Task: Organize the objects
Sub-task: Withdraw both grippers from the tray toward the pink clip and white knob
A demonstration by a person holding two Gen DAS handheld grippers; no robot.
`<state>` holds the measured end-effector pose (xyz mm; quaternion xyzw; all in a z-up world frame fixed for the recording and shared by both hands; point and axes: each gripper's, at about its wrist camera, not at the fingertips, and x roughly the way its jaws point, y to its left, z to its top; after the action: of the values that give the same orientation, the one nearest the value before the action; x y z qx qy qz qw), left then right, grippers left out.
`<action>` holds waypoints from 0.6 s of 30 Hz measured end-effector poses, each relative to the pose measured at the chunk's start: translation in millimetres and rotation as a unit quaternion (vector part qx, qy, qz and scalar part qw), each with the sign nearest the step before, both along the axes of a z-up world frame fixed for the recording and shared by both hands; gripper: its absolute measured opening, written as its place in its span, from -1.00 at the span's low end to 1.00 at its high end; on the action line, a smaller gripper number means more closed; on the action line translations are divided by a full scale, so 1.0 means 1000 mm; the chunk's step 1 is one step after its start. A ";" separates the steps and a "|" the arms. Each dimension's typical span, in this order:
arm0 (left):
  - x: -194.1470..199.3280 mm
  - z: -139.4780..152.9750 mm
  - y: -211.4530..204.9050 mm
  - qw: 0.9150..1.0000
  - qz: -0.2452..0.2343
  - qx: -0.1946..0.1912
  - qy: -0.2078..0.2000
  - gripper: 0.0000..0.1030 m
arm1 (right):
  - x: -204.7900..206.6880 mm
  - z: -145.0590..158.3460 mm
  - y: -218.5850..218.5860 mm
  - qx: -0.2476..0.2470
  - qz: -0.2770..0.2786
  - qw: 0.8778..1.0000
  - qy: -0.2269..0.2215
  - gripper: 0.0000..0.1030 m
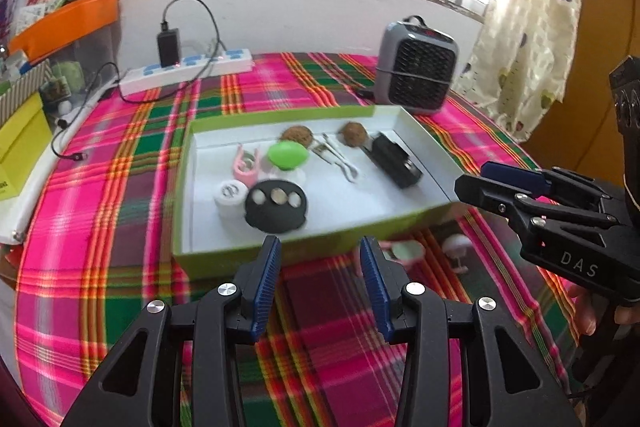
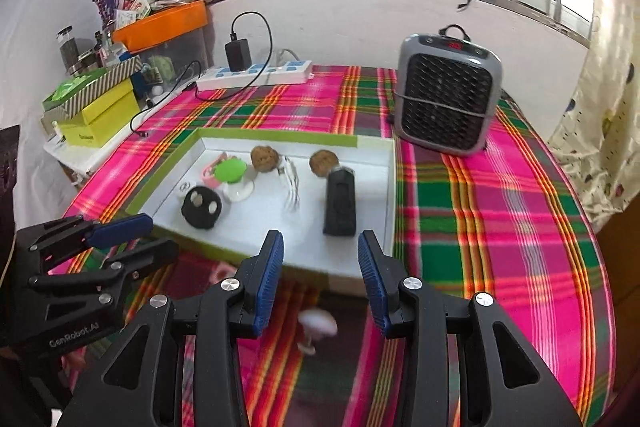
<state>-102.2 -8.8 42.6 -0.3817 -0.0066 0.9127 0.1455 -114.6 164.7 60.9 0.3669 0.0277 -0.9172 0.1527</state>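
Note:
A shallow green-rimmed white box (image 1: 280,251) (image 2: 372,143) lies on the plaid tablecloth. In it are a black round disc (image 1: 276,205) (image 2: 201,207), a white cap (image 1: 230,195), a green suction cup (image 1: 288,155) (image 2: 230,170), a pink clip (image 1: 246,167), two brown balls (image 1: 354,134) (image 2: 324,163), metal tweezers (image 1: 338,159) (image 2: 291,185) and a black case (image 1: 396,161) (image 2: 340,203). Outside the box's near wall lie a small white suction hook (image 1: 456,247) (image 2: 316,325) and a pink-green piece (image 1: 406,251). My left gripper (image 1: 320,283) (image 2: 132,239) is open and empty. My right gripper (image 2: 320,279) (image 1: 480,179) is open and empty above the white hook.
A grey fan heater (image 1: 416,65) (image 2: 448,91) stands behind the box at the right. A white power strip (image 1: 188,71) (image 2: 256,75) with a black charger and cables lies at the back left. Yellow boxes (image 2: 100,115) and an orange bin (image 2: 160,23) stand at the left.

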 end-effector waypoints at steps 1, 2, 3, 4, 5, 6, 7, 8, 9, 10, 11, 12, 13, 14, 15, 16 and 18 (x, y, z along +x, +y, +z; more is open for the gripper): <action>0.002 -0.002 0.001 1.000 -0.007 0.004 -0.002 -0.24 | 0.004 -0.001 0.002 -0.002 0.000 1.000 -0.001 -0.21; 0.002 -0.004 0.003 1.000 -0.018 0.010 -0.009 -0.24 | 0.007 -0.003 0.003 -0.002 -0.002 1.000 -0.003 -0.21; 0.002 -0.006 0.005 0.999 -0.028 0.016 -0.016 -0.24 | 0.010 -0.004 0.004 -0.001 -0.005 1.000 -0.003 -0.21; 0.002 -0.009 0.006 0.999 -0.036 0.022 -0.023 -0.24 | 0.013 -0.005 0.005 0.003 -0.008 1.000 -0.001 -0.20; 0.003 -0.011 0.008 0.999 -0.035 0.021 -0.023 -0.24 | 0.017 -0.007 0.006 0.007 -0.011 1.000 0.001 -0.16; 0.004 -0.011 0.009 0.999 -0.036 0.020 -0.021 -0.24 | 0.020 -0.009 0.006 0.010 -0.012 1.000 0.002 -0.12; 0.005 -0.012 0.011 0.999 -0.040 0.021 -0.019 -0.24 | 0.021 -0.011 0.007 0.012 -0.012 1.000 -0.001 -0.04; 0.004 -0.013 0.012 0.999 -0.044 0.024 -0.021 -0.24 | 0.022 -0.014 0.007 0.014 -0.012 1.000 -0.006 -0.02; 0.003 -0.013 0.012 0.998 -0.046 0.027 -0.022 -0.24 | 0.022 -0.017 0.008 0.017 -0.013 1.000 -0.010 -0.02; 0.002 -0.014 0.013 0.998 -0.051 0.031 -0.025 -0.24 | 0.022 -0.020 0.008 0.018 -0.015 1.000 -0.014 -0.02; 0.001 -0.016 0.015 0.998 -0.052 0.031 -0.029 -0.24 | 0.022 -0.023 0.008 0.017 -0.018 1.000 -0.018 -0.02; 0.000 -0.017 0.017 0.998 -0.054 0.029 -0.028 -0.24 | 0.022 -0.025 0.009 0.015 -0.018 1.000 -0.021 -0.02; -0.001 -0.018 0.019 0.998 -0.057 0.025 -0.028 -0.24 | 0.021 -0.028 0.009 0.013 -0.017 0.999 -0.026 -0.02; -0.002 -0.019 0.021 0.998 -0.059 0.022 -0.030 -0.24 | 0.020 -0.031 0.009 0.012 -0.016 0.999 -0.031 -0.02; -0.003 -0.021 0.023 0.997 -0.061 0.019 -0.033 -0.24 | 0.019 -0.034 0.008 0.012 -0.016 0.999 -0.036 -0.02; -0.003 -0.022 0.024 0.997 -0.061 0.016 -0.037 -0.24 | 0.018 -0.036 0.008 0.013 -0.016 0.999 -0.038 -0.02; -0.002 -0.021 0.027 0.997 -0.066 0.011 -0.038 -0.24 | 0.016 -0.040 0.006 0.019 -0.017 0.999 -0.044 -0.02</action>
<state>-104.1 18.6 21.1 -0.4141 0.0030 0.8858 0.2096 -98.2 171.1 20.6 0.4097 0.0322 -0.9021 0.1314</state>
